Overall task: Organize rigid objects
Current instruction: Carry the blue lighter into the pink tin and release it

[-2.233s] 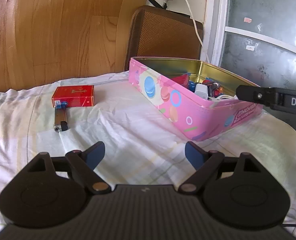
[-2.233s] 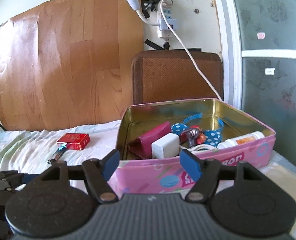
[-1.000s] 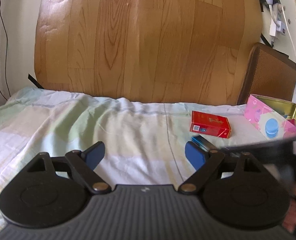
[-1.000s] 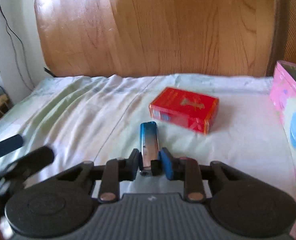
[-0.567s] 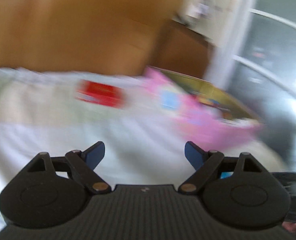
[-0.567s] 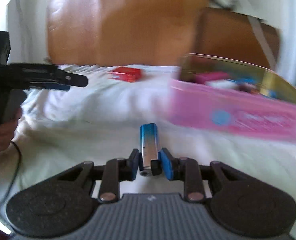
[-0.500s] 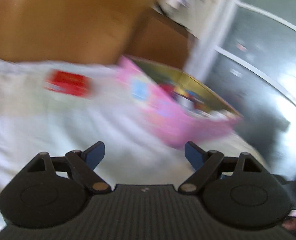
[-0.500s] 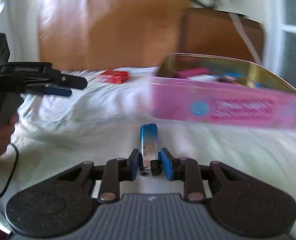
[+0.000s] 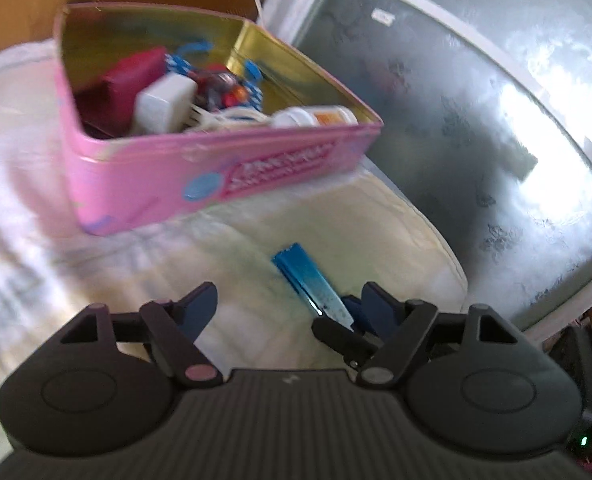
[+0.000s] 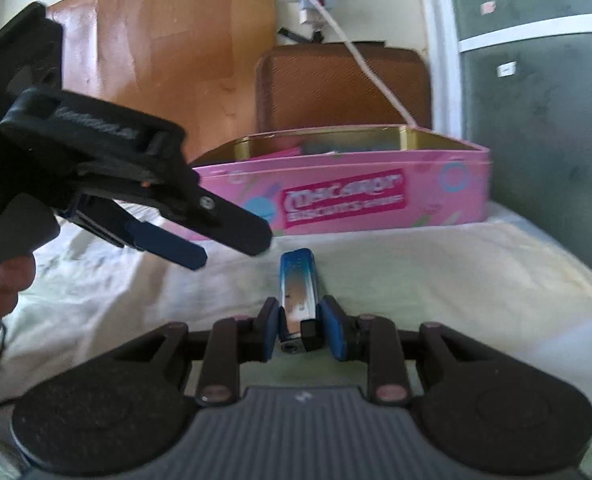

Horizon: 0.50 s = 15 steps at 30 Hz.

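Lighter (image 10: pixel 297 284) lifted off the bed from beside the red pack and carried across to just short of the tin's (image 10: pixel 435 192) near wall, pinched by its metal end in the right gripper (image 10: pixel 299 330), which earlier stood spread and bare. Left gripper (image 9: pixel 292 308) swung from the bed's left side back toward the tin, now close beside the right one, pads apart. Red pack gone from both views.

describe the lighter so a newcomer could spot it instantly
Find the pink tin on the pale bedsheet; in front of it the right gripper is shut on the lighter. It is a slim bar, blue fading to silver, the only thing outside the tin.
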Available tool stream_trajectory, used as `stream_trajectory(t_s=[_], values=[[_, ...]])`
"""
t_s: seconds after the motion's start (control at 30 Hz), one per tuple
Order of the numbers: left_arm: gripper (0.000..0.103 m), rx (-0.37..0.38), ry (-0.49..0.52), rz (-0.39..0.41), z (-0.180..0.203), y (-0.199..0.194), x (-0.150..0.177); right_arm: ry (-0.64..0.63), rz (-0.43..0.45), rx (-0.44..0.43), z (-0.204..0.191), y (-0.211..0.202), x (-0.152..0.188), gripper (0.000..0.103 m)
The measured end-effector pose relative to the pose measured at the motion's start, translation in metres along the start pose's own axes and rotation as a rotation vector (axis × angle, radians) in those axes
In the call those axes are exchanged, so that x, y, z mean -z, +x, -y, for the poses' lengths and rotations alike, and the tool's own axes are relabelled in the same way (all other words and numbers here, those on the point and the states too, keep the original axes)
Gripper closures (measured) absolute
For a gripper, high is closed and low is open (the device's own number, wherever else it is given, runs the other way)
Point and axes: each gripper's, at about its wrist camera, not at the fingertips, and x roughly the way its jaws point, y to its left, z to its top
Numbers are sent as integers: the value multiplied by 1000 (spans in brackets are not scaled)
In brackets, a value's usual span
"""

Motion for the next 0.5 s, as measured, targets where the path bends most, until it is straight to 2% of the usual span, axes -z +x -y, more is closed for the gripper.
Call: stream_trajectory(t_s=[0.17,0.5], values=[[26,-4,28,-32,19,22,-5,33,25,31,20,-4,6,79],[26,7,15,-37,36,44,-13,106,61,-43,42,-12,15,78]])
